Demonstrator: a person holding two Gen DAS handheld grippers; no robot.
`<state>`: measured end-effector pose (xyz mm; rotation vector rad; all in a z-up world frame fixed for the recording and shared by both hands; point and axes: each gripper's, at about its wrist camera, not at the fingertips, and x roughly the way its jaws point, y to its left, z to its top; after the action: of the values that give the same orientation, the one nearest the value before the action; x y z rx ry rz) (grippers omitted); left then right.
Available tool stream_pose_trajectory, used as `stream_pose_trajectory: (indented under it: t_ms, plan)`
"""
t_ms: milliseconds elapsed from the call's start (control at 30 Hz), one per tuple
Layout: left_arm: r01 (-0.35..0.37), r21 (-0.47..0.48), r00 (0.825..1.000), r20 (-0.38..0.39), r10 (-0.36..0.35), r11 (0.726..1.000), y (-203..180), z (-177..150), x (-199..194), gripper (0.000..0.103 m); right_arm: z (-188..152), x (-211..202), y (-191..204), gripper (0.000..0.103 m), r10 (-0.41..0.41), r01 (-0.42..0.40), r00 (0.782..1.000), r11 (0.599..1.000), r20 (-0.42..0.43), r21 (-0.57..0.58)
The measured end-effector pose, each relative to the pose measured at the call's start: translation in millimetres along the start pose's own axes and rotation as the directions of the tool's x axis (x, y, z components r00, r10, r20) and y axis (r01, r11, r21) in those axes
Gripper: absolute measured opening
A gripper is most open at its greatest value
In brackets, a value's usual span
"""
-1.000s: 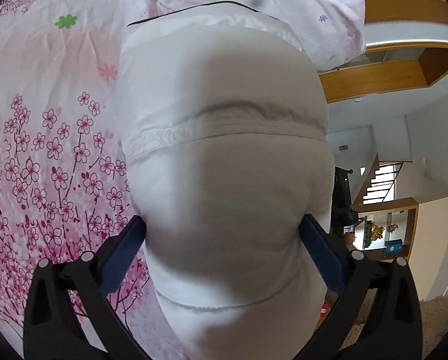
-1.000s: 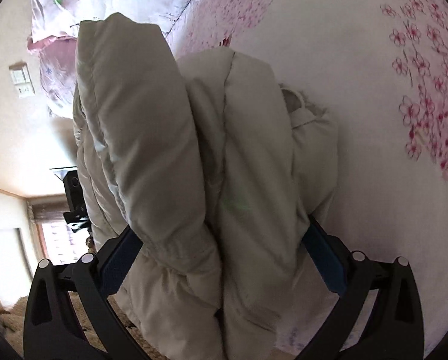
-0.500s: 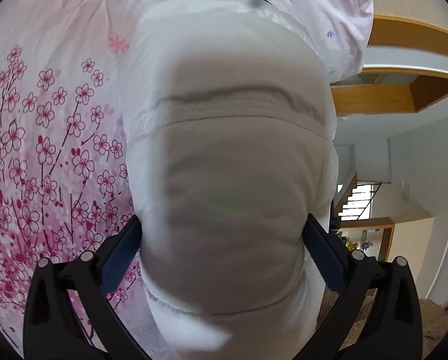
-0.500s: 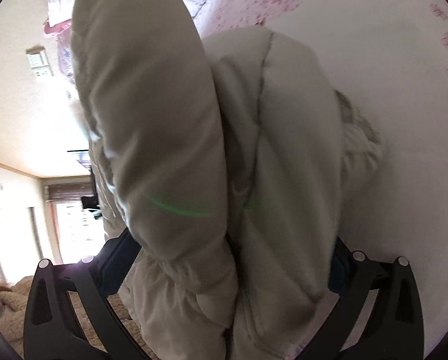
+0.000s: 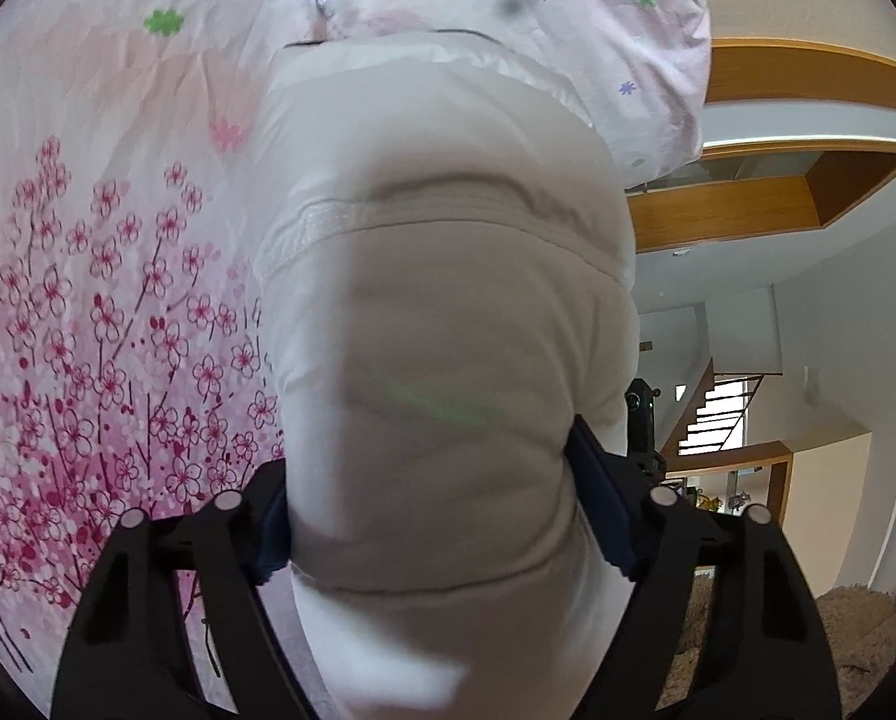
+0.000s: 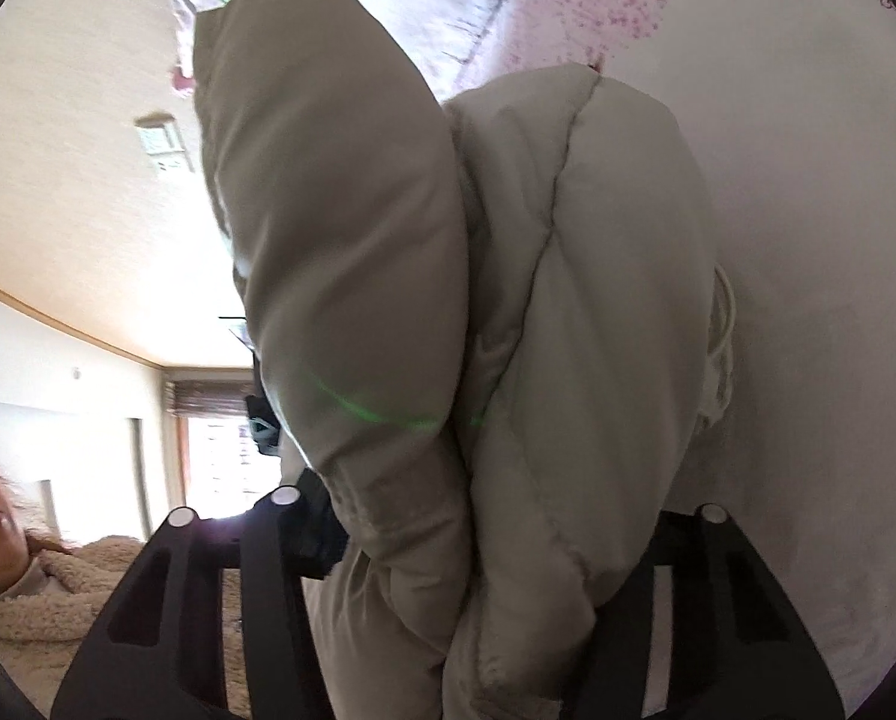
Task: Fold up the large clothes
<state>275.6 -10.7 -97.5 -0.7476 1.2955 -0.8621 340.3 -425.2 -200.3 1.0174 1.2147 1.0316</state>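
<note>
Jacket (image 5: 441, 312) fills both grippers (bed edge near)

Bed w/ floral sheet (image 5: 87, 300) is carrying everything: pink blossom print, a green flower nr the top. Puffy cream jacket (image 5: 448, 312) is lying on it, bulging up thru the middle. Pale floral pillow (image 5: 568, 18) is sitting at the far end, just behind the jacket's edge.
</note>
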Motion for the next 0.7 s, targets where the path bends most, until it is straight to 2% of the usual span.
stream_pose_trajectory:
  t_ms: [167,267,400,567,667,700]
  plan:
    - [-0.003,0.05,0.999,0.047,0.001,0.999,-15,6,-24,0.071,2,5,14,0.045,0.074,-0.074,0.997,0.997,0.026,-0.02]
    - [0.005,0.071,0.995,0.095,-0.011,0.997,-20,10,-48,0.07,14,19,39,0.044,0.111,-0.109,0.994,0.991,0.023,-0.076]
    - [-0.008,0.092,0.983,0.183,-0.009,0.996,-17,16,-89,0.07,40,42,73,0.044,0.106,-0.107,0.994,0.982,-0.011,-0.158]
    - [-0.075,0.073,0.964,0.259,0.054,0.994,7,28,-140,0.07,58,93,95,0.044,0.064,-0.077,0.996,0.975,-0.066,-0.21]
    - [-0.156,0.019,0.955,0.259,0.146,0.988,38,31,-154,0.07,59,126,82,0.043,-0.04,0.023,0.996,0.982,-0.086,-0.188]
    - [-0.204,-0.011,0.949,0.243,0.2,0.979,52,31,-153,0.071,60,139,75,0.047,-0.095,0.078,0.991,0.981,-0.092,-0.177]
